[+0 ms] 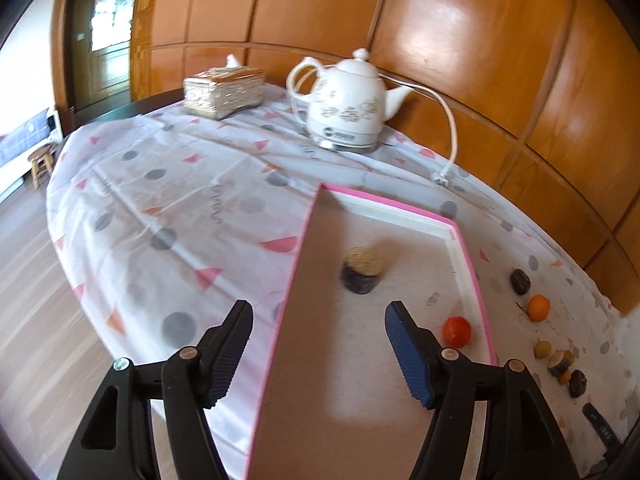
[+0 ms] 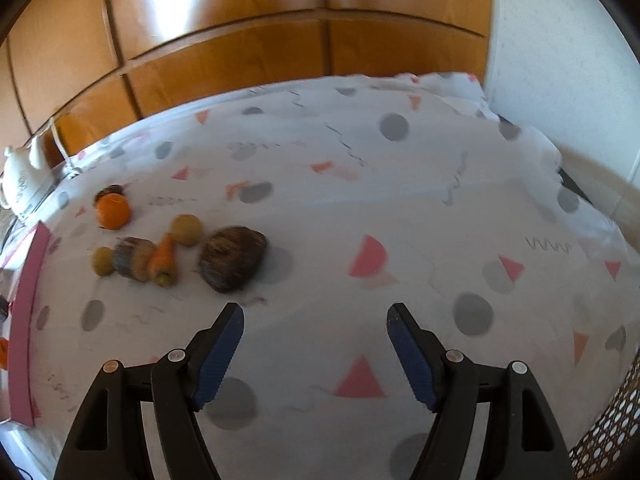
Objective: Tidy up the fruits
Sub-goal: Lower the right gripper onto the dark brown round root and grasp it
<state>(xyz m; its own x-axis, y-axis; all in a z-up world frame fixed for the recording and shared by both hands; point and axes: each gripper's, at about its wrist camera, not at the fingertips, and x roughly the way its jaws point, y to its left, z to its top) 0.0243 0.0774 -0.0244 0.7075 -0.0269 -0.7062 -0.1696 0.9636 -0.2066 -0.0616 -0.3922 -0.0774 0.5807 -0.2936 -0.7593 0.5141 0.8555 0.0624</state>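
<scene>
The left hand-held gripper (image 1: 319,350) and right hand-held gripper (image 2: 315,354) both stand apart, empty. The pink tray (image 1: 478,304) holds a tomato (image 1: 456,331) and a dark piece (image 1: 361,270). The remaining fruits (image 2: 184,250) lie on the surface (image 2: 400,208) beside the tray, unsorted.

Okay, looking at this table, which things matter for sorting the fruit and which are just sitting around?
For the job: pink-rimmed tray, red fruit and dark-sided round piece inside it, orange, small carrot, yellowish fruits.

Just lying about: white kettle, tissue box, patterned tablecloth.
</scene>
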